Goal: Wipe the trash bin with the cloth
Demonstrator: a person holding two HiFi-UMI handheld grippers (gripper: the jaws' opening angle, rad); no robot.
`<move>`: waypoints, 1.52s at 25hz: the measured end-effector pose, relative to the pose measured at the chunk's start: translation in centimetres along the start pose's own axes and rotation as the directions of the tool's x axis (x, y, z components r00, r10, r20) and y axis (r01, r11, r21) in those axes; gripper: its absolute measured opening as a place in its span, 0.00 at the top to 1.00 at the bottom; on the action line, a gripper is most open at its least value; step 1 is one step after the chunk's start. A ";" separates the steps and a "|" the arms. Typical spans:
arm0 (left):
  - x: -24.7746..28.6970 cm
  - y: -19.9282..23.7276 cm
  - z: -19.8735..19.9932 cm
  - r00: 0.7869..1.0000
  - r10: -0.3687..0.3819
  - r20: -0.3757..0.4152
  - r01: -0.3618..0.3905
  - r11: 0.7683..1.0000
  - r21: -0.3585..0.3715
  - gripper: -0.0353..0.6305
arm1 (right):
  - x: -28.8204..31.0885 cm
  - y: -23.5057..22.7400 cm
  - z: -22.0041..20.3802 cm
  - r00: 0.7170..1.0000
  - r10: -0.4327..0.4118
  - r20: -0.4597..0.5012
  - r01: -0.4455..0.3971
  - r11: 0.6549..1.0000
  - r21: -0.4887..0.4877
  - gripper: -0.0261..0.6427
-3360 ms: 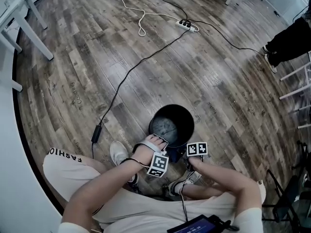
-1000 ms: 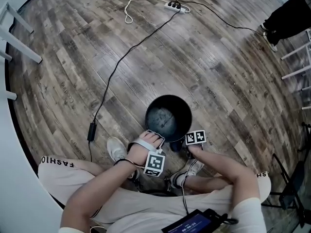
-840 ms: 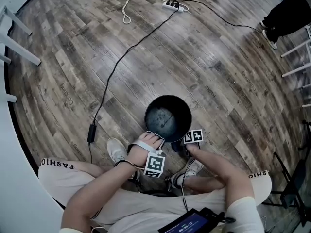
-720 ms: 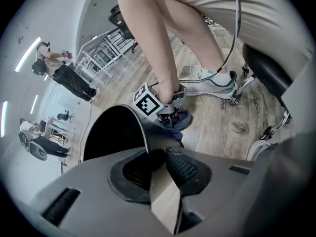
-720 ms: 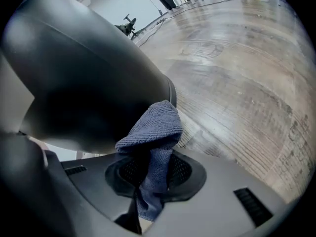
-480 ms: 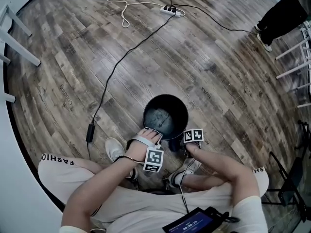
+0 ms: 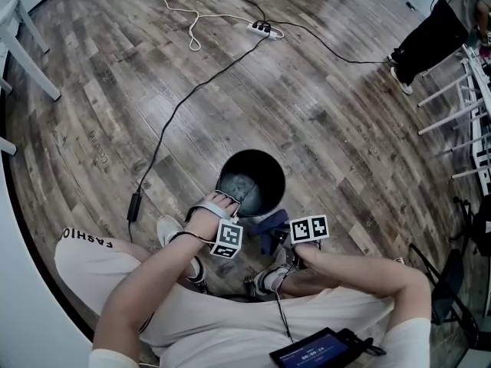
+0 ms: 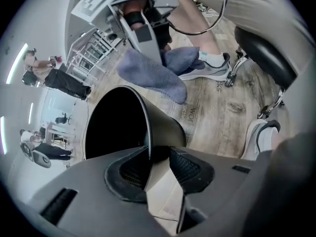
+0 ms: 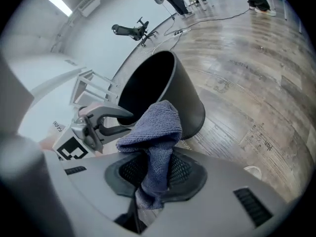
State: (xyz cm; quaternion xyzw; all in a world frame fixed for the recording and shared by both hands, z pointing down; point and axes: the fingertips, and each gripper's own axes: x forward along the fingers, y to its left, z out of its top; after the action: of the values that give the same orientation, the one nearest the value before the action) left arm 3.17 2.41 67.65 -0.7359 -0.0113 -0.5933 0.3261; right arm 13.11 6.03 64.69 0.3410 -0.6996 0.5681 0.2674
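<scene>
Two grippers at the trash bin (image 7: 261, 171), which sits on the wood floor (image 7: 345, 113) by the person's shoes. Left gripper (image 8: 158, 154): jaws have just been opening, now apart, straddling the bin's near rim with the wall between them, not clamped. Right gripper (image 9: 158, 174): pinched on the blue cloth (image 9: 155, 132), held just beside the bin's near-right wall, outside it.
</scene>
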 end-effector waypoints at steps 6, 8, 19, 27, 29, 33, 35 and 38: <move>-0.3 -0.6 1.7 1.000 0.000 0.024 -0.001 1.000 0.024 0.76 | 0.7 0.5 2.2 1.000 -0.011 0.019 0.012 0.999 -0.034 0.84; -0.5 -0.8 2.4 0.999 0.000 0.039 -0.001 1.000 0.025 0.78 | 1.1 -0.3 2.4 1.000 -0.024 0.013 0.025 0.999 -0.039 0.84; -0.4 -0.5 3.4 0.998 -0.014 0.063 0.014 1.000 0.006 0.79 | 8.2 -8.0 1.4 0.998 -0.050 -0.039 0.047 0.997 -0.067 0.84; -0.3 0.1 4.0 0.998 -0.007 0.066 0.007 1.000 -0.008 0.79 | 15.1 -15.8 0.0 0.997 -0.059 -0.059 0.061 0.998 0.033 0.84; -0.2 0.2 4.0 0.998 -0.003 0.057 0.004 1.000 -0.016 0.79 | 15.9 -16.4 0.0 0.998 -0.039 -0.057 0.042 0.998 0.053 0.84; 0.0 0.3 4.1 0.999 0.020 0.034 -0.019 0.999 -0.034 0.79 | 15.2 -16.8 -0.1 0.990 -0.096 -0.107 0.104 0.992 0.073 0.84; 0.0 0.3 4.4 0.999 0.028 0.035 -0.027 0.999 -0.037 0.78 | 13.6 -16.4 0.4 0.983 -0.132 -0.130 0.142 0.987 0.072 0.84; -0.1 -0.1 3.9 1.000 0.025 0.016 -0.025 0.999 -0.029 0.78 | 10.3 -13.8 1.4 0.985 -0.114 -0.132 0.122 0.991 0.054 0.84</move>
State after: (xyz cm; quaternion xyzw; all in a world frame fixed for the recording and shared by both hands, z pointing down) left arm 6.49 4.39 67.30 -0.7454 0.0037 -0.5832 0.3229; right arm 17.49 1.17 80.74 0.3525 -0.6418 0.5933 0.3344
